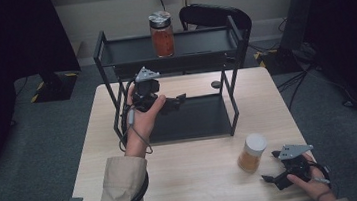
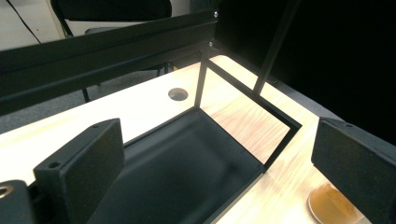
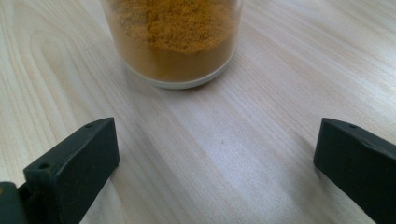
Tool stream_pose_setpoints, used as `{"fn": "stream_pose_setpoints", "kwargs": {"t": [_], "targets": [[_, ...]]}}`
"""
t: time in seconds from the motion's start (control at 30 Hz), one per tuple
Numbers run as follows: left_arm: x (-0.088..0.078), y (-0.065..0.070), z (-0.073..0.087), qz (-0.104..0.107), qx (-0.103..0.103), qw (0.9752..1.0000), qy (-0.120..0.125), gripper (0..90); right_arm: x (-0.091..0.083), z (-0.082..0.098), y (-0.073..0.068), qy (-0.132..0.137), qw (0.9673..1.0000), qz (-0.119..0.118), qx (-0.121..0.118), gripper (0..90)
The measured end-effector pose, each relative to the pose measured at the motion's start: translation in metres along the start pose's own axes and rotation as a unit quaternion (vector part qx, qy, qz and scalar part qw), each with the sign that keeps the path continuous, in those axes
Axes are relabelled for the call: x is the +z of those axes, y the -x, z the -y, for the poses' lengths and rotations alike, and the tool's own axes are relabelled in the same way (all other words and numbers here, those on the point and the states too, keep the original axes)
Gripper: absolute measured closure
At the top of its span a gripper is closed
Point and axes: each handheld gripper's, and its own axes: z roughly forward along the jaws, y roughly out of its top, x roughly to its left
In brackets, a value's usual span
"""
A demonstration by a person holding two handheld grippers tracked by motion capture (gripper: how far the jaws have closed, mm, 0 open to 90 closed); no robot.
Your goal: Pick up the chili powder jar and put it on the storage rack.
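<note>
At table's front right, right gripper (image 1: 277,168) w/ jaws wide, empty, lines up on yellow spice jar (image 1: 251,153) just ahead. Approach step; next: advance, straddle jar, close. Left gripper (image 1: 179,100) wide, empty, by shelf rack (image 1: 233,110).

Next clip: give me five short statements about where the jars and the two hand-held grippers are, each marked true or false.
1. The jar of yellow powder stands on the table, outside the black rack. True.
2. The right hand-held gripper is shut on that jar. False: its jaws stand wide open, with the jar ahead of them and apart.
3. A jar of red contents stands on the rack's top shelf. True.
4. The left hand-held gripper holds a jar. False: its jaws are open and empty, over the rack's lower shelf.
5. The yellow-powder jar lies on its side. False: it stands upright with its white lid on top.
</note>
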Motion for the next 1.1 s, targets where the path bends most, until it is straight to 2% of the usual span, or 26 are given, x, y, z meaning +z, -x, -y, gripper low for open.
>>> {"fn": "stream_pose_setpoints", "kwargs": {"t": [0.67,1.1], "targets": [[0.010,-0.001,0.045,0.009,0.006,0.9999,-0.005,2.0,0.000,0.000,0.000,-0.001,1.0000,0.000,0.000,0.0],[0.024,-0.001,0.078,0.017,-0.002,0.9998,-0.013,2.0,0.000,0.000,0.000,-0.001,1.0000,0.000,0.000,0.0]]}}
